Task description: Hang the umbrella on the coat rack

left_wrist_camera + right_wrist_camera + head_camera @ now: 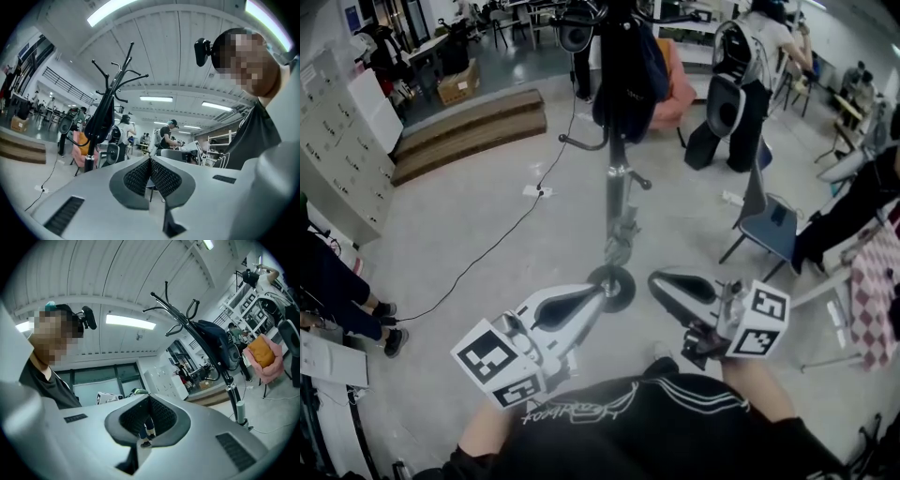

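The coat rack (616, 202) stands on the floor straight ahead, its round base (614, 287) just beyond both grippers. A dark folded umbrella (622, 66) hangs from its top hooks, with a curved handle (581, 143) sticking out low on the left. It also shows as the umbrella (100, 118) on the rack in the left gripper view and as the umbrella (213, 341) in the right gripper view. My left gripper (598, 298) is shut and empty, its meshed pads (140, 176) pressed together. My right gripper (661, 281) is shut and empty too, pads (161, 413) together. Both are near the base, apart from the rack.
A grey chair (769, 227) stands to the right, a pink chair (677, 86) behind the rack. A person with a backpack (741, 75) stands at the back right. A cable (487, 253) runs across the floor. Wooden steps (469, 127) and lockers (337, 159) lie on the left.
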Available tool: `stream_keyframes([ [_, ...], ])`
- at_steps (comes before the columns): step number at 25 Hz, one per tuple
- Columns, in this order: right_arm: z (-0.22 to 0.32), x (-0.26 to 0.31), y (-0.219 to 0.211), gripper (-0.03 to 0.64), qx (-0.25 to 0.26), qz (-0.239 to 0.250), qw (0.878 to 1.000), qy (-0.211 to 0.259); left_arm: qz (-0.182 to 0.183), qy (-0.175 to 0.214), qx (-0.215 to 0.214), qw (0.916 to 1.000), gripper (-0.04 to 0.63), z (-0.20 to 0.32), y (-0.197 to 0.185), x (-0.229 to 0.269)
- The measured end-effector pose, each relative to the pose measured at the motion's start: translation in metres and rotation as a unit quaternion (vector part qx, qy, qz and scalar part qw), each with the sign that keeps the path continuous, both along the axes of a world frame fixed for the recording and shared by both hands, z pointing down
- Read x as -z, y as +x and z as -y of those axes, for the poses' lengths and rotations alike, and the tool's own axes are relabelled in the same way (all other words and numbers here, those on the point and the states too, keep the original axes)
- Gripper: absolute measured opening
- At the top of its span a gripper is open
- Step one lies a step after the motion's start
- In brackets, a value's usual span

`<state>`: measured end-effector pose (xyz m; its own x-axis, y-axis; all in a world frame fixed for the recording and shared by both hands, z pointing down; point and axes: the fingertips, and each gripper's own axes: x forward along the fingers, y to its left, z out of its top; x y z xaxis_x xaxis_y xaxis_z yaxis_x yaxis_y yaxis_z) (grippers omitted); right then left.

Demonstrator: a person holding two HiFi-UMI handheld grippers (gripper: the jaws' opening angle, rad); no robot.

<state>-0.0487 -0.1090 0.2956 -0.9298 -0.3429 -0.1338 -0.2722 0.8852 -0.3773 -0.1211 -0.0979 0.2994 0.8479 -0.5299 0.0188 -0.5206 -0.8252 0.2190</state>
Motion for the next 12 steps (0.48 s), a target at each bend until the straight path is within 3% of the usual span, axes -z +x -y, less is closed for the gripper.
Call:
stream_keyframes([
  [12,0.005,-0.018,0.005,0.012,-0.021,-0.005,1.0,-0.02,-0.016,-0.03,-0.011,0.9994,-0.002,0.009,0.004,-0.02],
])
